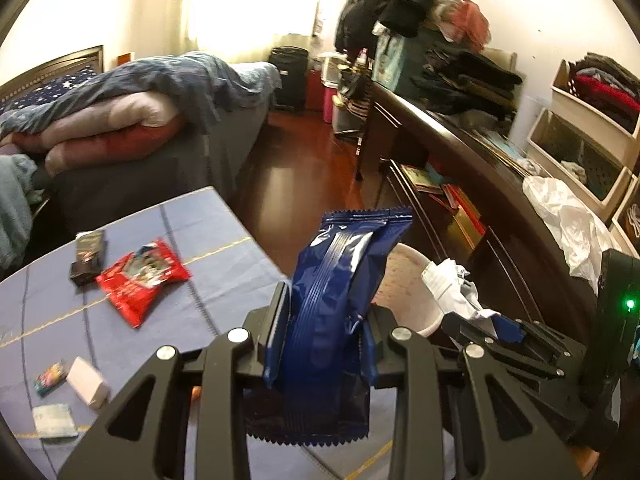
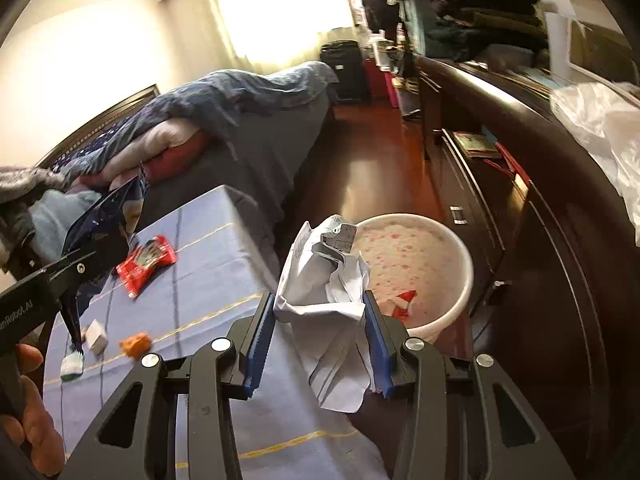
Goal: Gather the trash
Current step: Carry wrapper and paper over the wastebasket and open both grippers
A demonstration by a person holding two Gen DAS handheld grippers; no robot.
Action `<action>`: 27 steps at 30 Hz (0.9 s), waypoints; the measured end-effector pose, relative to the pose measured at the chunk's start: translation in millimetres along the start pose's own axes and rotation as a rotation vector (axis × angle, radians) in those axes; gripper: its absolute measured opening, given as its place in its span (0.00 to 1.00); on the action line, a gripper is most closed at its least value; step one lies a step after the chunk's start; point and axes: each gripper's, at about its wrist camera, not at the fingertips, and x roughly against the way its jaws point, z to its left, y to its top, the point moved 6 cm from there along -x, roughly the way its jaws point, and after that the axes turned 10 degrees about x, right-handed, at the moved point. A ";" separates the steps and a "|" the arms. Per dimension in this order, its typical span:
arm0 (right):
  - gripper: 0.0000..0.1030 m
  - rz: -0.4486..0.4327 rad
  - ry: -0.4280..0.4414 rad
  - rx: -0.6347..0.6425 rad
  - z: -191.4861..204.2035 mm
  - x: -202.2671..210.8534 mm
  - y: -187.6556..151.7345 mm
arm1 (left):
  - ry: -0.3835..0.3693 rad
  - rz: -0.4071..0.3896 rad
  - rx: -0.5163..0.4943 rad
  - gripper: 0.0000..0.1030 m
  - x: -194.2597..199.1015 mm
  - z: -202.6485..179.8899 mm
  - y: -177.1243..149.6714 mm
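My left gripper (image 1: 325,320) is shut on a blue foil wrapper (image 1: 344,264) that stands upright between its pads. In the right wrist view that gripper (image 2: 94,256) and the wrapper (image 2: 112,216) hang over the table's left side. My right gripper (image 2: 318,336) is shut on a crumpled white paper (image 2: 324,280), just left of a white bin (image 2: 466,276). A red and white scrap (image 2: 402,304) lies in the bin. The left wrist view has the bin (image 1: 418,256) behind the blue wrapper, with the right gripper (image 1: 492,328) and its paper (image 1: 448,284) beside it.
On the blue tablecloth (image 1: 224,256) lie a red packet (image 1: 142,280), a dark packet (image 1: 88,260), a small white box (image 1: 88,384) and smaller scraps. An orange scrap (image 2: 136,344) lies nearer. A bed (image 1: 160,120) stands behind, a dark dresser (image 2: 540,200) to the right, wooden floor between.
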 end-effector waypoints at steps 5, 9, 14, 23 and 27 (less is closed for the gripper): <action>0.42 0.004 -0.044 -0.039 -25.9 -11.2 1.5 | -0.024 0.019 -0.030 0.32 -29.3 -18.2 5.1; 0.42 0.012 -0.075 -0.068 -47.1 -25.4 3.6 | -0.043 0.037 -0.048 0.32 -54.7 -28.7 11.8; 0.42 0.023 -0.089 -0.103 -64.6 -34.4 3.6 | -0.055 0.078 -0.066 0.32 -80.2 -33.2 11.4; 0.42 0.032 -0.102 -0.120 -76.0 -45.8 4.5 | -0.043 0.137 -0.070 0.30 -99.3 -26.6 -12.1; 0.42 0.033 -0.096 -0.112 -75.6 -51.2 5.4 | -0.030 0.127 -0.057 0.30 -97.2 -18.8 -11.6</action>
